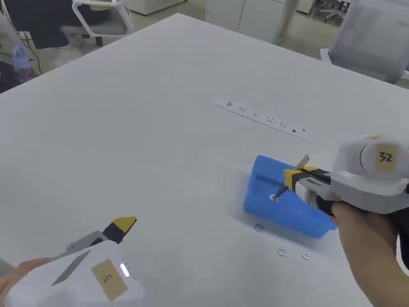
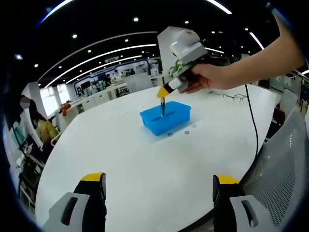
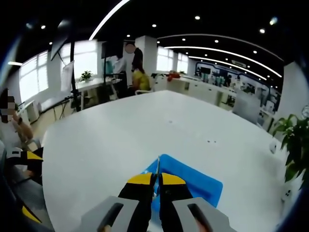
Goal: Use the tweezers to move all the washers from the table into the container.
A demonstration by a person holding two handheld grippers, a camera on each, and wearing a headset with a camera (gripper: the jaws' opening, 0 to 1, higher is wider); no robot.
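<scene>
We see the right gripper [image 1: 297, 176] clenched on the tweezers [image 1: 281, 187], its yellow-tipped jaws pressed together around their upper part. The tweezers slant down into the blue container [image 1: 291, 211], and their tips are low inside it, near its far wall. They are too small for us to tell whether they hold a washer. The container stands on the white table [image 1: 160, 128], well in from the far edge. Three washers [image 1: 282, 252] lie flat on the table just beside the container's near wall, each apart from the others and one closer to the container than the other two. Our left gripper [image 2: 158, 180] hangs above the table's near edge, well apart from the container, its jaws spread wide with nothing between them. A socket strip [image 1: 265, 118] is set into the table between the container and the far edge.
</scene>
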